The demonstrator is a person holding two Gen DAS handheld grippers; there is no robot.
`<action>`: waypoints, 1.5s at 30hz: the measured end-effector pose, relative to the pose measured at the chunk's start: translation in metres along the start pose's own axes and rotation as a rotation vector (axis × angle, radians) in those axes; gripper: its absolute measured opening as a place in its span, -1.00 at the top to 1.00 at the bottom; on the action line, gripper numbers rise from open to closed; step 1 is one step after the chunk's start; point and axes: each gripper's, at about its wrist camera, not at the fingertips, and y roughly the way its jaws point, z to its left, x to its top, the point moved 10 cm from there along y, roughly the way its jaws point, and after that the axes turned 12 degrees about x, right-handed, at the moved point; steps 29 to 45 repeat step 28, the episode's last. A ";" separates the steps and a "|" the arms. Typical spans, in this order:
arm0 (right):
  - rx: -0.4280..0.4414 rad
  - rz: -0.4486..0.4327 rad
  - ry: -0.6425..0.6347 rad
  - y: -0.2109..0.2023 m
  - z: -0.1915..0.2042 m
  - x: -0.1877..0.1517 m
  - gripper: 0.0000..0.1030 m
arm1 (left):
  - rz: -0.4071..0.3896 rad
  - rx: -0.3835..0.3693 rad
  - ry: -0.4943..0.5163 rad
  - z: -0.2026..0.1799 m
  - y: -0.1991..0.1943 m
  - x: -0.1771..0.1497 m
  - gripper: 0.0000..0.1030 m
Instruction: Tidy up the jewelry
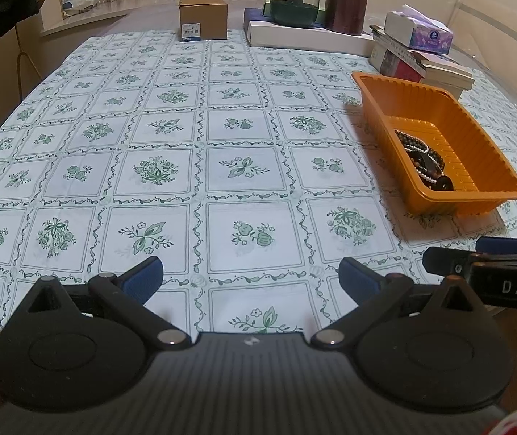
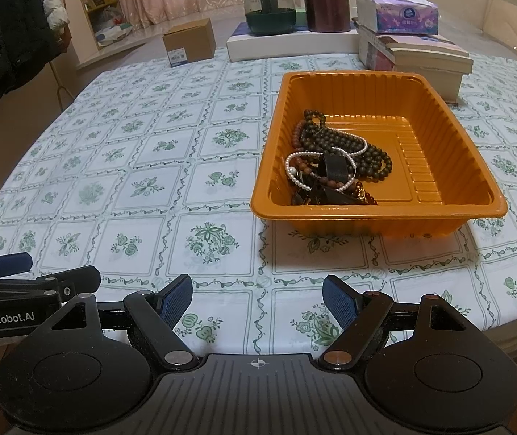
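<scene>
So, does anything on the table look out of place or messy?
Only the jewelry: bead strings and a pearl strand lie tangled in one heap at the near left of the orange tray. Nothing is spilled on the tablecloth.

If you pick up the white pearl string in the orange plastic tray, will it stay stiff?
Probably not. The white pearl string curves loosely, so it likely droops. It lies tangled with dark bead strands, which may drag along.
</scene>
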 end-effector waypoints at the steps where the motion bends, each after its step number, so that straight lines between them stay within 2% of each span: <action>1: 0.000 0.000 0.000 0.000 0.000 0.000 -0.53 | 0.000 -0.001 0.000 0.000 0.000 0.000 -0.99; 45: 0.001 -0.003 0.003 0.000 -0.001 0.000 -0.53 | -0.022 -0.005 -0.014 0.000 -0.001 0.004 -0.99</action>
